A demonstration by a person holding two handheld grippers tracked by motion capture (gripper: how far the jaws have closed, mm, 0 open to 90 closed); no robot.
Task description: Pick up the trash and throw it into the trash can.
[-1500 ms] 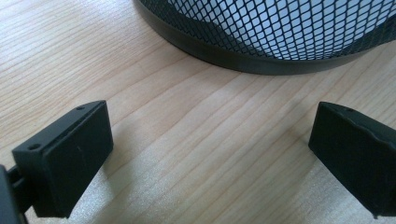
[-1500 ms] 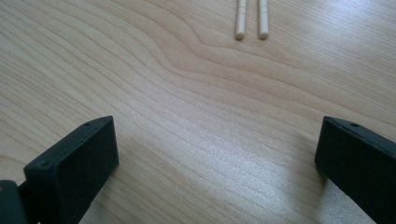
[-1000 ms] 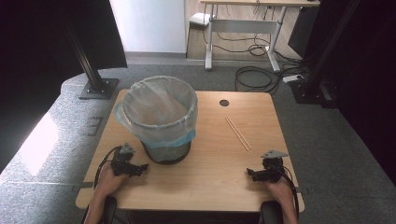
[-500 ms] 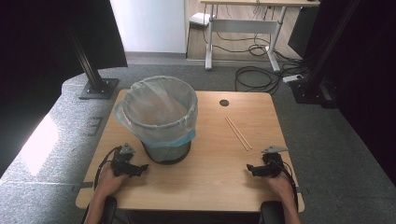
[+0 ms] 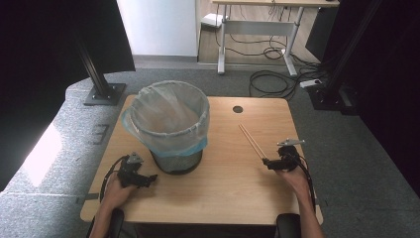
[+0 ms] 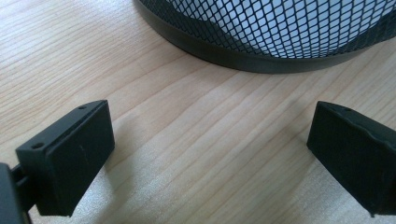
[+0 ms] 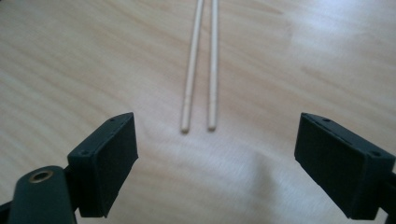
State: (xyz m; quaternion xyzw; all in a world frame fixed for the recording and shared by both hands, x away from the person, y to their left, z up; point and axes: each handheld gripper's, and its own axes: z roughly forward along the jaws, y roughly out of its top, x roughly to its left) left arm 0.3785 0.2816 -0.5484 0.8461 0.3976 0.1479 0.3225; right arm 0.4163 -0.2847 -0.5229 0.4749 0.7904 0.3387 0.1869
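Note:
Two thin wooden chopsticks (image 5: pixel 251 140) (image 7: pixel 201 65) lie side by side on the wooden table (image 5: pixel 228 198), right of centre. My right gripper (image 5: pixel 267 162) (image 7: pixel 212 163) is open just short of their near ends, which lie ahead of the gap between its jaws. A black mesh waste bin (image 5: pixel 171 126) (image 6: pixel 275 32) lined with a pale blue bag stands at the left of the table. My left gripper (image 5: pixel 148 179) (image 6: pixel 210 158) rests open on the table at the bin's base, nothing between its jaws.
A round cable hole (image 5: pixel 237 109) is in the table near its far edge. Black stands (image 5: pixel 101 89) and a desk with cables (image 5: pixel 267 54) are on the floor beyond the table.
My right gripper has moved forward and left, up to the near ends of the chopsticks. The left gripper has stayed where it was.

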